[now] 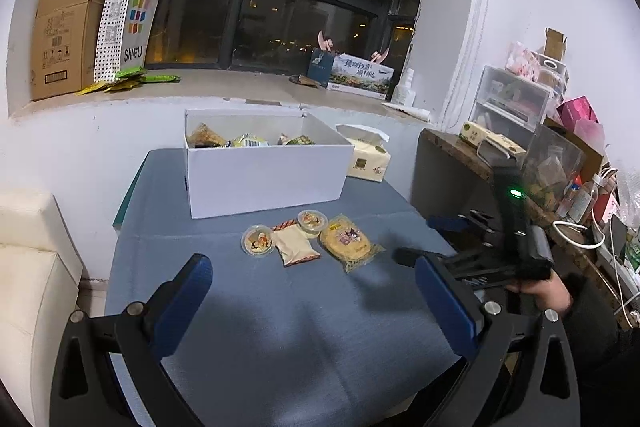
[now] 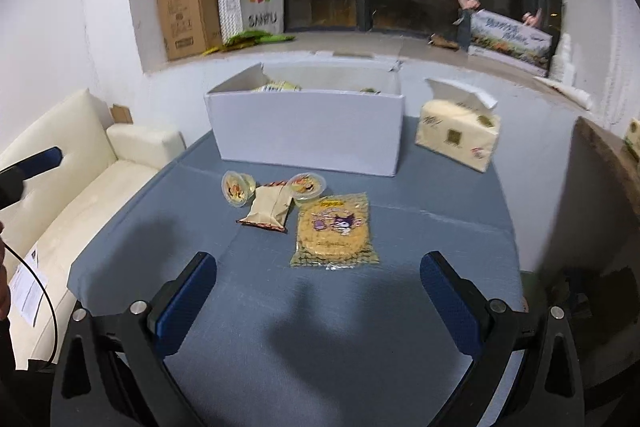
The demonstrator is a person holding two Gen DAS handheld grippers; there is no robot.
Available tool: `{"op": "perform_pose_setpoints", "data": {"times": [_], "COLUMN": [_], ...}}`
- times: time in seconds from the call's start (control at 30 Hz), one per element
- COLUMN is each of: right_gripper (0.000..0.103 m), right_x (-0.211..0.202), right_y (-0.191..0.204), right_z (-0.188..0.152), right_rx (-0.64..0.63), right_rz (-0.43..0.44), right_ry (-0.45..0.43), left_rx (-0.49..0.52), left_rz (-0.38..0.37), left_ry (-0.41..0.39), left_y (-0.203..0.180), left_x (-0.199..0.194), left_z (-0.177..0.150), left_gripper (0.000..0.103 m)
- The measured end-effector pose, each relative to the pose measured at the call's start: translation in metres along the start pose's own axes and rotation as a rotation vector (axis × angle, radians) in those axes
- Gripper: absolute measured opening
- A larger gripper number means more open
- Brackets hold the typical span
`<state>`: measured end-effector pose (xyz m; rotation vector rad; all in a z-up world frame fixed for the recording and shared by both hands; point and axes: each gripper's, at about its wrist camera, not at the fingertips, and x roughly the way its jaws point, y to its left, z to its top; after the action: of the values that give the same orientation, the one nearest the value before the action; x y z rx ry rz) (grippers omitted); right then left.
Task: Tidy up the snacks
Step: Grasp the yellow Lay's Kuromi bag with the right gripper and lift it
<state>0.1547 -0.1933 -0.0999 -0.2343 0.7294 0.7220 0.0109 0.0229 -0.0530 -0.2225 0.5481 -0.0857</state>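
Centrally, everything sits relative to the white box (image 2: 308,131), which stands on the far part of the blue table (image 2: 420,227) and already has several wrapped snacks (image 1: 248,139) showing above its rim. Left of the box, off the table, a cream sofa (image 2: 100,187) runs along the wall. Just in front of the box lies a short row of loose snacks: leftmost a small round jelly cup (image 2: 238,188) tipped on its side, then a beige snack packet (image 2: 269,209) touching it, then a second jelly cup (image 2: 307,185) closest to the box, and rightmost a flat yellow cookie pack (image 2: 334,230) with a cartoon figure, its top edge just beside that cup. Right of the box, apart from it, stands a cream tissue pack (image 2: 456,133). Nearer than the snacks, well away from the box, the left gripper (image 1: 314,291) hangs over bare tabletop with its blue pads spread wide and nothing between them. The right gripper (image 2: 318,289) is likewise spread wide and empty, the cookie pack lying just beyond its tips.
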Motion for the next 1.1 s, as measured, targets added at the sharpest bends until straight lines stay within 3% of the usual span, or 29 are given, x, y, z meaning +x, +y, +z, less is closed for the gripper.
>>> {"op": "perform_pose_setpoints", "data": {"times": [0.27,0.57,0.73,0.8,0.87,1.1], "right_gripper": [0.103,0.103,0.101,0.079,0.078,0.078], "right_x": [0.09,0.149,0.151,0.148,0.144,0.119], "right_y": [-0.011,-0.017,-0.018,-0.019,-0.025,-0.028], "right_z": [0.024,0.025,0.018,0.018,0.017,0.007], "right_rx": [0.001,-0.024,-0.031,-0.06,-0.029,-0.012], "right_rz": [0.057,0.048,0.043,-0.025,0.015,0.039], "right_ry": [0.132,0.259,0.252,0.241,0.246,0.195], "left_rx": [0.013,-0.009,-0.03,-0.036,-0.033,-0.027], "left_rz": [0.02,0.029,0.027,0.023,0.024,0.025], "left_ry": [0.031,0.082,0.106,0.11,0.116,0.152], "left_y": [0.002,0.011,0.016,0.017,0.017,0.022], "left_x": [0.007,0.024,0.032,0.035,0.039,0.067], "left_z": [-0.006,-0.016,-0.02,-0.02,-0.02,-0.014], "left_gripper": [0.103,0.103,0.103,0.103,0.103,0.103]}}
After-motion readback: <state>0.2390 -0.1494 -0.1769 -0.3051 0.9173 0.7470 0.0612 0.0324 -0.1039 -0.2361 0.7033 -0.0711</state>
